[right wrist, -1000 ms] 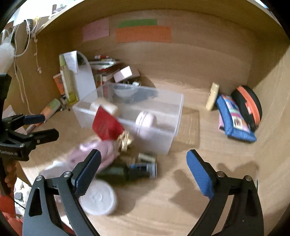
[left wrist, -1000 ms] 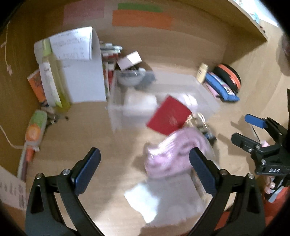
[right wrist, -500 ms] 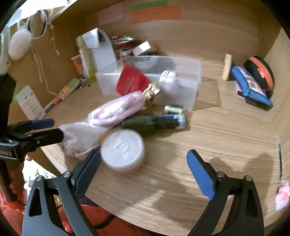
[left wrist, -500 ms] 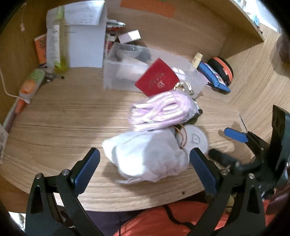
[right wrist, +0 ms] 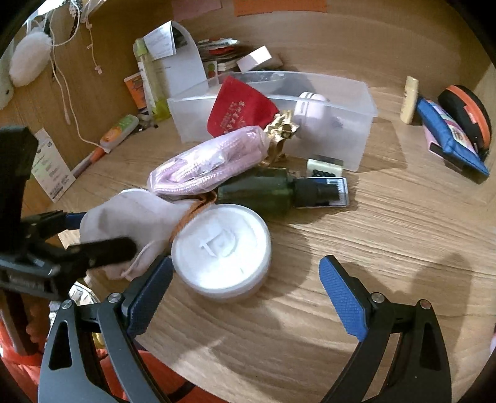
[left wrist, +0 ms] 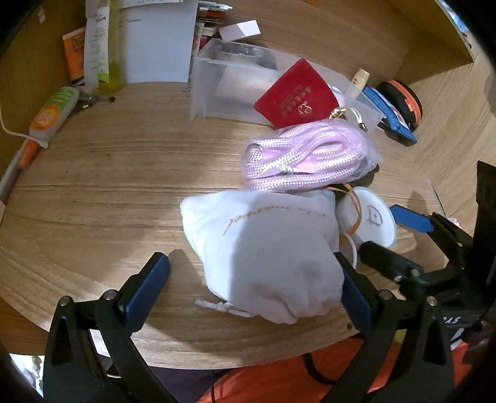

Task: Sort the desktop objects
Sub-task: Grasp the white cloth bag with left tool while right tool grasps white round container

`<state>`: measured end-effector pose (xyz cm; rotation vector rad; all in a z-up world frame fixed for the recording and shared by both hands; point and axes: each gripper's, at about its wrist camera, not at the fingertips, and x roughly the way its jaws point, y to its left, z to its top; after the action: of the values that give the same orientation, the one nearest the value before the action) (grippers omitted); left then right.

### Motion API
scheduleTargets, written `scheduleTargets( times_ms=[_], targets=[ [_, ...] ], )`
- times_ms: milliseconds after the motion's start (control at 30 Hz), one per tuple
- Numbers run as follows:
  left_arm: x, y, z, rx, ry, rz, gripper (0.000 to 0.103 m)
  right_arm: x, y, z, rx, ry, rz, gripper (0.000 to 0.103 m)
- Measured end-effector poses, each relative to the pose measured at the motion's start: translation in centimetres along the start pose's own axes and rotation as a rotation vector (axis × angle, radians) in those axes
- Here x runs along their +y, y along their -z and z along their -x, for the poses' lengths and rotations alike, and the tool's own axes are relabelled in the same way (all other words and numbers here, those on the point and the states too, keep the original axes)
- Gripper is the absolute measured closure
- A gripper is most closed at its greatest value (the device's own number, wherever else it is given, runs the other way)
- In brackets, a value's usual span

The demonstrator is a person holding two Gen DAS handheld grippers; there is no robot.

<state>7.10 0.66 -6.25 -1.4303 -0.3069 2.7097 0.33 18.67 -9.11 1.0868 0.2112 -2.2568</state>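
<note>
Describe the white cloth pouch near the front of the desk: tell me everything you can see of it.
The white cloth pouch is soft, matte fabric, bulging as if filled, with faint gold script on top and a knotted white drawstring trailing at its near end. It lies on the wooden desk between the open left gripper fingers; the right-hand finger looks to be against it. The bagged pink rope overlaps its far end, and the round white jar sits beside it.

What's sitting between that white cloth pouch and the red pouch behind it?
A bagged pink rope lies between the white pouch and red pouch, clearest in the left wrist view.

Probably a home desk nook — wooden desk [right wrist: 356,248], sticky notes [right wrist: 279,4], toiletries.
</note>
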Motion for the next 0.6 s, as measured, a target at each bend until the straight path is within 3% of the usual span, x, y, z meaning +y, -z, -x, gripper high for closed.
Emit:
scheduleTargets(
  times_ms=[200, 333, 400, 500, 600],
  targets=[
    [-0.5, -0.9, -1.0, -0.016, -0.002, -0.027, 0.0, -0.6, -0.2, -0.8, 0.004, 0.034, -0.008, 0.016],
    [-1.1, -1.2, -1.6, -0.046, -0.028, -0.054, 0.0, -0.9, -0.3, -0.5, -0.002, 0.025, -0.008, 0.037],
    [-1.3, -0.9, -1.5, -0.066, -0.036, -0.062, 0.002, -1.1, -0.3, -0.4, 0.001, 0.033, -0.014, 0.039],
    [-0.9, -0.8, -0.9, -0.076, -0.005, -0.05, 0.024, -2.0, -0.2, 0.0, -0.004, 0.035, -0.041, 0.039],
    [-0.1, -0.6, -0.5, -0.083, 0.023, -0.012, 0.029, -2.5, -0.2, 0.4, -0.023, 0.039, -0.061, 0.04]
  ],
)
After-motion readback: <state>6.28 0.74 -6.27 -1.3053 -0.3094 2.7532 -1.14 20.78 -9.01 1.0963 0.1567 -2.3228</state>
